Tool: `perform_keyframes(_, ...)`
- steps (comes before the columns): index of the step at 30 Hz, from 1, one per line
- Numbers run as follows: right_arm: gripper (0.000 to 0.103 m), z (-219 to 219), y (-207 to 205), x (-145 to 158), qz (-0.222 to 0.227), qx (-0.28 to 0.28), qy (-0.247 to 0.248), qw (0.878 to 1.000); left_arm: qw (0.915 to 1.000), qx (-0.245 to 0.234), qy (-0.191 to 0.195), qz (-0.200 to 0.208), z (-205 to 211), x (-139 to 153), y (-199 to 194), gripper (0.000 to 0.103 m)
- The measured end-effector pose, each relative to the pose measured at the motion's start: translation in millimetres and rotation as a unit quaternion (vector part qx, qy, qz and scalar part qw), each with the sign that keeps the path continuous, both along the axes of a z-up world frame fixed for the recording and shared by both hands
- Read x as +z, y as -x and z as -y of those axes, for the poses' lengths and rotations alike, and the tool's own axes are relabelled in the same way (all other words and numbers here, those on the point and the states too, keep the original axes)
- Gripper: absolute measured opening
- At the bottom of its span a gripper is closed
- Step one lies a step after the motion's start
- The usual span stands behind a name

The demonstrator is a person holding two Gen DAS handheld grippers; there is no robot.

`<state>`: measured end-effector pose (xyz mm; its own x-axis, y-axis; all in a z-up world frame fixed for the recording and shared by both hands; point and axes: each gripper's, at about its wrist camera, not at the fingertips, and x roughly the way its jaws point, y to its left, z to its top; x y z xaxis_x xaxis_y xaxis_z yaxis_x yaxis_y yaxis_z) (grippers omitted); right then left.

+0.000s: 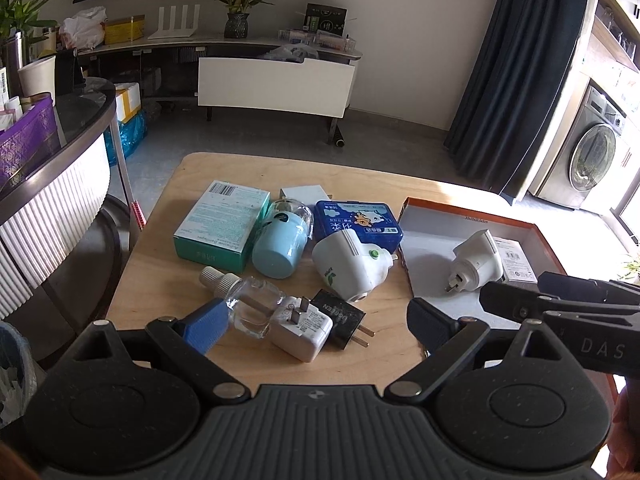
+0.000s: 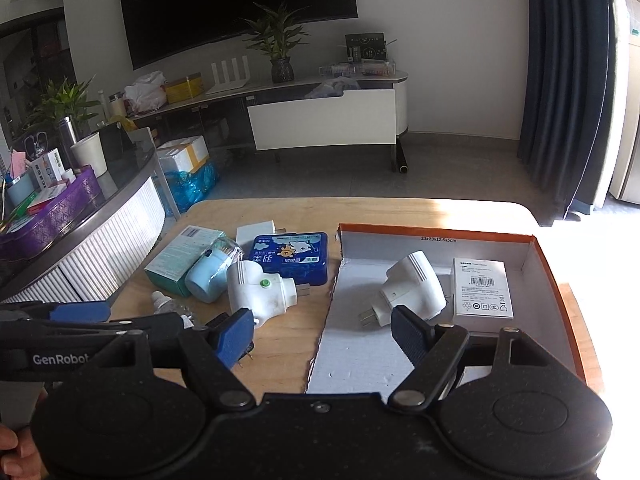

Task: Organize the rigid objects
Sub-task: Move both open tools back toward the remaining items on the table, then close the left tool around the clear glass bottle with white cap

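I see both hand-held grippers with jaws apart and empty: left hand-held gripper (image 1: 312, 326), right hand-held gripper (image 2: 324, 332). On the wooden tabletop (image 1: 168, 240) lie two white plastic plug-in heaters (rounded bodies): one (image 1: 351, 266) left of the orange-rimmed cardboard box (image 2: 556, 280), one (image 2: 414, 290) inside it.

Counter (image 1: 152, 280): pale wood grain; teal-green carton (image 1: 220, 224) at 10 o'clock; pale blue cup (image 1: 280, 248); dark blue tin (image 1: 356, 220), white cartoon print, at 12; white plug-in unit (image 1: 352, 268), green button; box (image 2: 560, 292): orange rim, grey-white inside, at 3; tongs pads: one blue (image 1: 208, 326), one black (image 1: 426, 326).
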<state>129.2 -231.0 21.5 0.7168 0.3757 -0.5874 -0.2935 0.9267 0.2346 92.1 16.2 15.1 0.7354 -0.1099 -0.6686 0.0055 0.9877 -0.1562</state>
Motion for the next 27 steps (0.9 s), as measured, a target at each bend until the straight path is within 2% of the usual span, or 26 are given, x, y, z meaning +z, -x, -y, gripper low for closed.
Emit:
perform_keyframes(12,0.09,-11.1,1.8,-17.5,-0.022,0.016,-0.003,1.0,0.9988,0.035,0.004,-0.035,-33.1,-28.5,2.7,0.099)
perform_keyframes(19,0.09,-8.1,1.2,-22.3,-0.027,0.015,-0.005,1.0,0.9977,0.055,0.0,-0.04,-43.2,-37.5,-4.5,0.099)
perform_keyframes(23,0.09,-5.1,1.6,-24.4,-0.029,0.012,-0.005,0.999,0.9975,0.058,-0.008,-0.04,-49.3,-42.0,-15.0,0.099)
perform_keyframes(27,0.09,-2.6,2.2,-26.9,-0.033,0.009,-0.005,0.999,0.9984,0.036,-0.018,-0.039,-51.8,-50.3,-26.7,0.099)
